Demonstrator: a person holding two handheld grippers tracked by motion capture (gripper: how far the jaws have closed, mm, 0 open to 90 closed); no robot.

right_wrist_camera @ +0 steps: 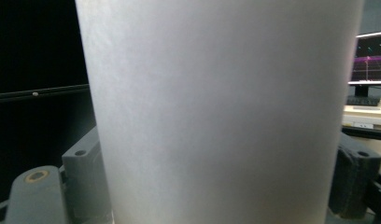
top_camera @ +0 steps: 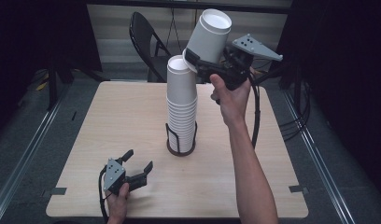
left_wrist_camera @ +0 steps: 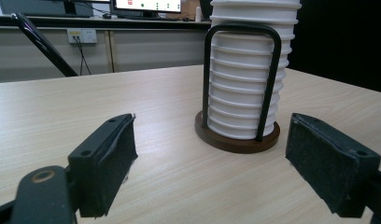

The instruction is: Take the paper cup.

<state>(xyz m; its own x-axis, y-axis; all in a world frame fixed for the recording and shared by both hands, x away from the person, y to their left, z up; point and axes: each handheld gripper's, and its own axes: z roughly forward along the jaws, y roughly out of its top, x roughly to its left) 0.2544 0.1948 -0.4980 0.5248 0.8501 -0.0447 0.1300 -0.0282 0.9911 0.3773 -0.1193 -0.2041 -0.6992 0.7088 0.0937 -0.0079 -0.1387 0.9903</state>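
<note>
Cup (top_camera: 208,36) pinched in my right gripper (top_camera: 212,65) jaws, tilted beside stack (top_camera: 181,107) top. Left gripper (top_camera: 137,169) jaws spread over worktop (top_camera: 109,121). Next I judge: level the cup.

No words, labels, brand marks or numbers can be read anywhere. The white cup (right_wrist_camera: 216,112) and the stack of cups (left_wrist_camera: 247,70) on the bench (left_wrist_camera: 156,154) are plain and unprinted. The monitors (left_wrist_camera: 146,5) beyond the bench's far edge show coloured patches too small and blurred to read. The screen (right_wrist_camera: 373,60) in the right gripper view carries only thin coloured lines, with no legible writing.
</note>
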